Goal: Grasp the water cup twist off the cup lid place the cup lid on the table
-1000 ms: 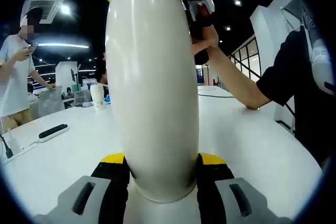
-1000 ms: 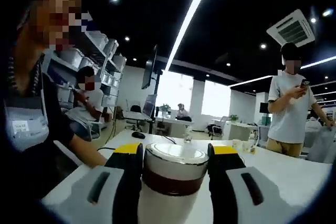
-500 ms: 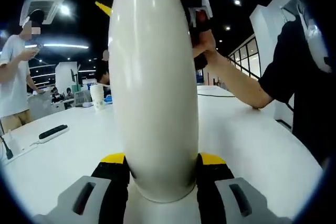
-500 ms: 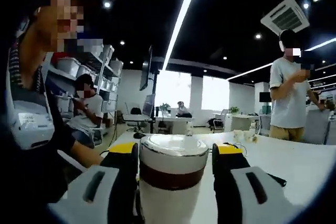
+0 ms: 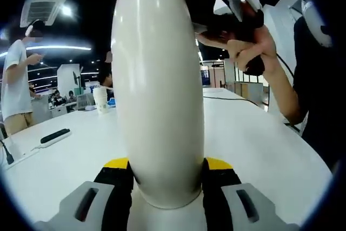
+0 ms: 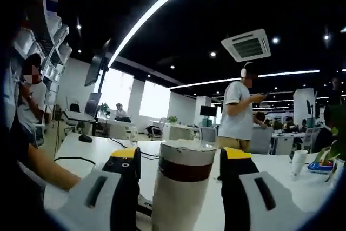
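1. In the left gripper view we see the water cup (image 5: 158, 90), a tall cream-white body, standing upright between the two yellow-tipped jaws of the left gripper (image 5: 166, 167). Both jaws press against the cup's lower sides, so the left gripper is closed on the cup and holds it above the white table (image 5: 259, 144).

2. At the top of that view the cup's darker band meets the rim of the picture, and the right gripper (image 5: 227, 4) comes in beside it from the upper right, carried by the person's hand (image 5: 254, 44). A dark sleeve (image 5: 319, 79) runs down the right side.

3. In the right gripper view we see the cup lid (image 6: 186, 160), with a silver top and a brown band, sitting on the cream cup body between the jaws of the right gripper (image 6: 181, 162).

4. There is a visible gap between the lid and each of the right gripper's jaw tips, wider on the right. We cannot tell from this view whether the jaws touch the lid lower down, so we cannot say whether they grip it.

5. The lid sits on top of the cup; we cannot tell whether it is loosened.

6. On the table, well behind the cup in the left gripper view, lie a dark flat remote-like object (image 5: 54, 135) and a white paper cup (image 5: 100, 99).

7. A person in a white shirt (image 6: 238, 114) stands beyond the table, hands raised in front of the chest.
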